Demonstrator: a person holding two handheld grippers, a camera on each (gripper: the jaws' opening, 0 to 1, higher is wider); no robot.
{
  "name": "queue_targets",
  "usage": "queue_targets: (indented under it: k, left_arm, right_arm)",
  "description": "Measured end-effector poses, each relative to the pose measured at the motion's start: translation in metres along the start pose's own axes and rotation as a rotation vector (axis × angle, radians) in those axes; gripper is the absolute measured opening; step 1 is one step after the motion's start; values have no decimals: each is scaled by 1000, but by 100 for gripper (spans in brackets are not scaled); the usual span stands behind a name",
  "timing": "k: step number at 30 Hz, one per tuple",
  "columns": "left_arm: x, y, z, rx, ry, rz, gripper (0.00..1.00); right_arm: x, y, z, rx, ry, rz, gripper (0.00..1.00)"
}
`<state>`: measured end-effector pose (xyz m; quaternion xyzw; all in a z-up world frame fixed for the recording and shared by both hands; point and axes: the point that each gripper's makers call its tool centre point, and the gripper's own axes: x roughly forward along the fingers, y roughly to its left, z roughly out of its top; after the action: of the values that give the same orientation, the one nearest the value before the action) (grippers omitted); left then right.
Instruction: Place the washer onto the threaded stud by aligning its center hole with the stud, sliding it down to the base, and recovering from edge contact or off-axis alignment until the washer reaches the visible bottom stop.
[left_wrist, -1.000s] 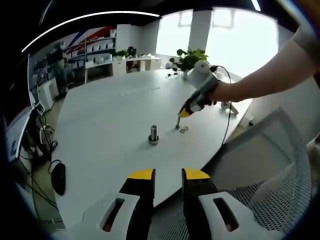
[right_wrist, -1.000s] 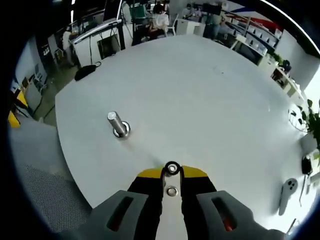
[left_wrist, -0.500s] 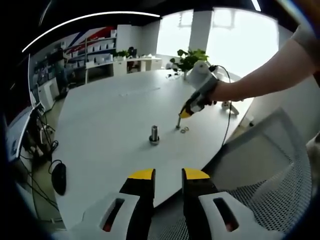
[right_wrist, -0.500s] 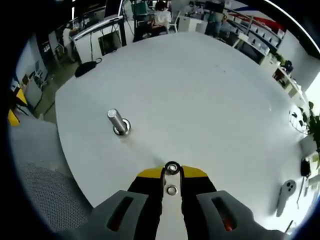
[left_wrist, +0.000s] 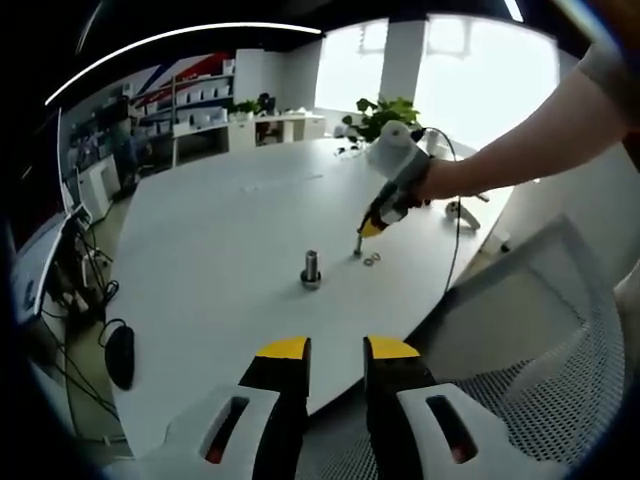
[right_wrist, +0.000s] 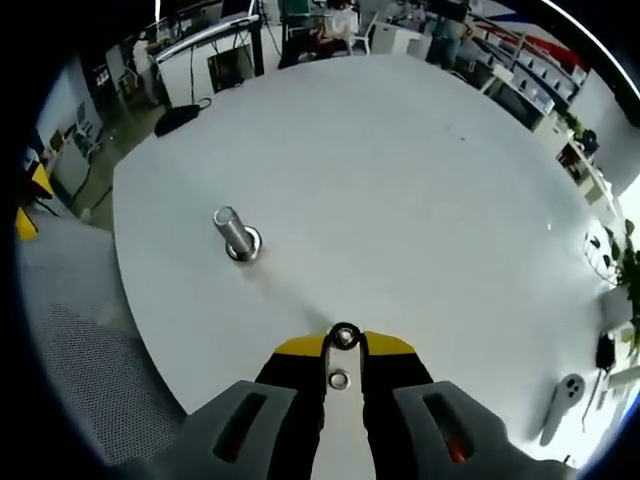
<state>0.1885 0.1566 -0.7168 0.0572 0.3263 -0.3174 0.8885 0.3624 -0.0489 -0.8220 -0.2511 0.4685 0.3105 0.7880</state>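
In the right gripper view, the right hand-held gripper (right_wrist: 343, 343) is seen pressed together on a washer (right_wrist: 344, 337), which is pinched by its edge between the yellow jaw tips, its hole facing the camera; a second washer (right_wrist: 339, 379) lies on the white surface (right_wrist: 400, 200) in the gap lower between the jaws. The threaded stud (right_wrist: 233, 232) stands upright on its round base, well apart from the held washer, ahead and to the left in this view. In the left gripper view, the right hand-held gripper (left_wrist: 362, 237) is seen tip-down over the surface, just beside loose washers (left_wrist: 371, 261), with the stud (left_wrist: 311, 269) near but clearly to one side. The left hand-held gripper (left_wrist: 334, 350) is held back off the surface edge with its jaws slightly spread and nothing between them. The step in hand is judged to be the carry from pickup to the stud. It is best done by lifting the washer clear of the surface, turning it flat so that its hole is square to the stud's axis, and centring it over the stud tip before any descent. Should the rim catch on the thread, a small lift and re-centring is advised rather than force. An edge pinch is likely to let the washer pivot, so a slow approach is recommended.
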Motion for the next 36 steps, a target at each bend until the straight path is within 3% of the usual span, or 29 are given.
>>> queue_targets:
  k: [13,25,36]
  left_arm:
    - [0,2,-2,-13,8,9,18]
    - [1,2,-4,-13,20,10,18]
    - [1,2,-5,-12,30,6,18]
  right_arm:
    - [16,4,-3,5,20,24,14]
    - [38,8,-18,-21,80,50,14]
    - [41,6,-19,0,77,57,15]
